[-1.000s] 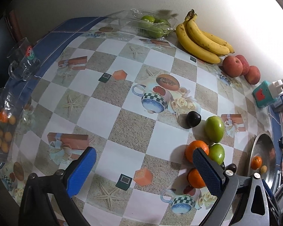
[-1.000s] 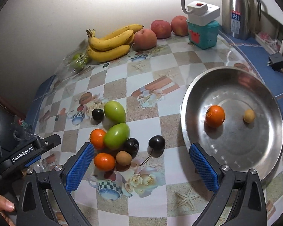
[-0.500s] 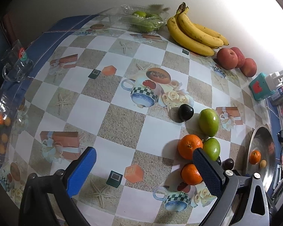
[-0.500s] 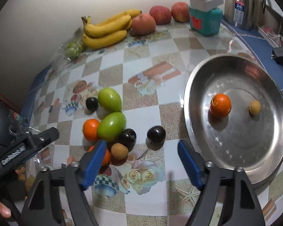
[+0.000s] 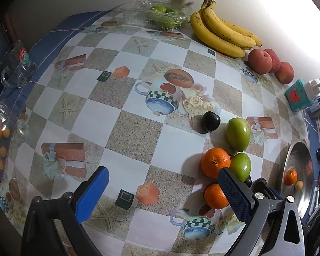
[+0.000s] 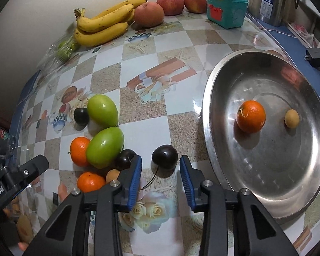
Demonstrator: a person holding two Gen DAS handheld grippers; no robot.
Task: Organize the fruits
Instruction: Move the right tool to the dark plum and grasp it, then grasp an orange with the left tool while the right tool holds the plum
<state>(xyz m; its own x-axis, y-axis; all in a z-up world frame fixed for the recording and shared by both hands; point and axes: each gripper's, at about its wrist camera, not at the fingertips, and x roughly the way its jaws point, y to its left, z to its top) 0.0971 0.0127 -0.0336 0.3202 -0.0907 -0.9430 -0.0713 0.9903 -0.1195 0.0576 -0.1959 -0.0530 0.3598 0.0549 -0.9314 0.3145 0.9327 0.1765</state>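
Closing, my right gripper point(image 6: 160, 175) brackets the dark cherry point(image 6: 164, 157) beside the steel tray's point(image 6: 211, 140) rim, pads not yet touching, to lift it across; my left gripper point(image 5: 163, 183) hangs open.

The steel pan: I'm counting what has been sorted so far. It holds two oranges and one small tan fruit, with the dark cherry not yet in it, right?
Not quite. The steel pan holds one orange, not two, beside the small tan fruit; the right wrist view shows this. The dark cherry is indeed on the tablecloth outside it.
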